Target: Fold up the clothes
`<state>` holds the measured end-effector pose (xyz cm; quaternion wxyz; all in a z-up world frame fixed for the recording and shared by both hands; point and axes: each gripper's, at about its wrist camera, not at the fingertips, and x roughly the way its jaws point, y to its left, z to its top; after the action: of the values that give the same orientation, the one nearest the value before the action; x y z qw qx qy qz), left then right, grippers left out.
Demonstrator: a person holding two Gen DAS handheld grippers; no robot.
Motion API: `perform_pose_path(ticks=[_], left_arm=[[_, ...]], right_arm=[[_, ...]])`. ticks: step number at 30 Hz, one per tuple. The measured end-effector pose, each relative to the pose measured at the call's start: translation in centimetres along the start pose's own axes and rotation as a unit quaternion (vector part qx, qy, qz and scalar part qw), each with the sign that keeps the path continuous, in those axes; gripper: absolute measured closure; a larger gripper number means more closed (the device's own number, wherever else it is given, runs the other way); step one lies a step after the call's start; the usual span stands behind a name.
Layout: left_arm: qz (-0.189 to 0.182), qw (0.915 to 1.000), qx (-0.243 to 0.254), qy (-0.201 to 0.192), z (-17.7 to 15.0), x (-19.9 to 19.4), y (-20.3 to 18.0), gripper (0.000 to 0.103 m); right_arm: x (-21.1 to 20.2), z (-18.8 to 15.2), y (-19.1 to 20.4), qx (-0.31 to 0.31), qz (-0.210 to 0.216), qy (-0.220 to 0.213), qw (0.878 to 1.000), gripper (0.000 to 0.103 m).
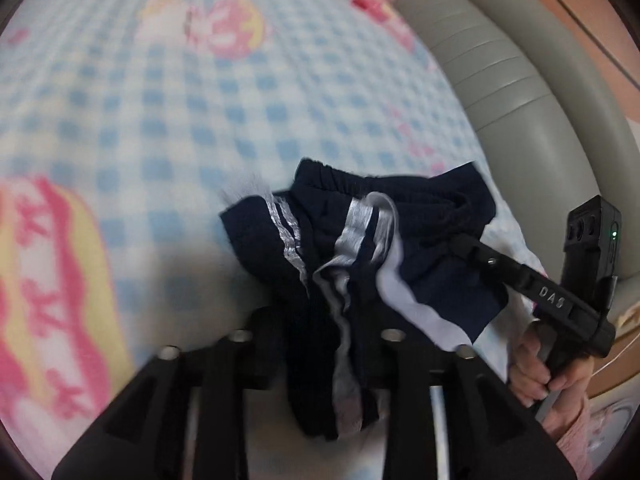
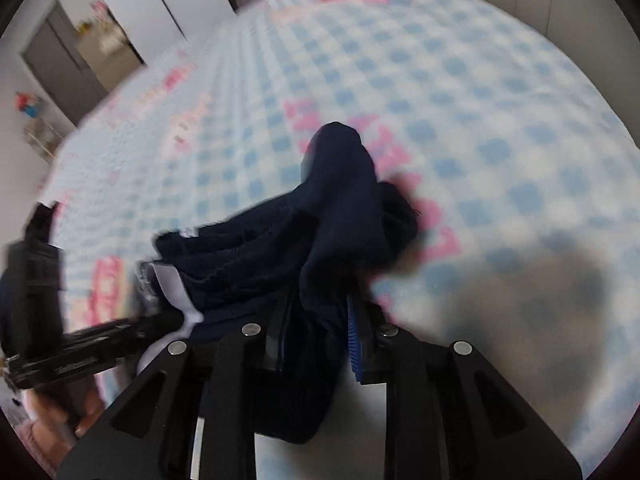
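Both my tools, left tool (image 1: pixel 320 344) and right tool (image 2: pixel 316 344), pinch bunched navy white-striped knit shorts (image 1: pixel 360 232) over the blue-checked fleece bed cover (image 1: pixel 160 120).

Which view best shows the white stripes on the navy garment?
Left wrist view: the navy garment shows its white stripes clearly. Right wrist view shows mostly plain navy cloth, with only a white sliver at left.

Both tools angle downward. The left tool (image 1: pixel 324 344) and right tool (image 2: pixel 316 332) each have dark cloth between their fingers, apparently loosely; a hand (image 1: pixel 548 372) grips the right handle.
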<state>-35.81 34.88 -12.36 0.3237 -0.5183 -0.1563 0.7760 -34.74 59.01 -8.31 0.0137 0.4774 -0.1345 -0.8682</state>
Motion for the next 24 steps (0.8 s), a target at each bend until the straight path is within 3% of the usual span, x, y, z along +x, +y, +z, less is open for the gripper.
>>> perform_pose_path(ticks=[4,7,11,16,21,24], left_arm=[[0.038,0.9936,0.04,-0.099,0.5,-4.0,-2.0,0.058],[0.048,0.9881,0.093,-0.112,1.1,-4.0,-4.4,0.06],[0.043,0.9893,0.123,-0.065,0.9,-0.7,-5.7,0.061],[0.102,0.9861,0.129,-0.026,-0.5,2.6,-4.3,0.062],[0.112,0.9896,0.084,-0.034,0.0,1.1,-2.9,0.063],[0.064,0.9939,0.071,-0.054,0.0,-0.6,-3.0,0.066]], right_arm=[[-3.4,0.2,1.0,-0.015,-0.049,-0.05,0.997,0.074],[-4.6,0.6,3.4,-0.048,-0.056,-0.075,0.994,0.074],[-2.8,-0.7,6.1,-0.096,-0.076,-0.047,0.991,0.074],[-0.3,-2.9,5.7,-0.114,-0.091,-0.012,0.989,0.075],[-0.3,-3.3,2.6,-0.058,-0.047,-0.006,0.997,0.082],[-2.4,-3.0,2.9,-0.047,-0.052,-0.047,0.996,0.079]])
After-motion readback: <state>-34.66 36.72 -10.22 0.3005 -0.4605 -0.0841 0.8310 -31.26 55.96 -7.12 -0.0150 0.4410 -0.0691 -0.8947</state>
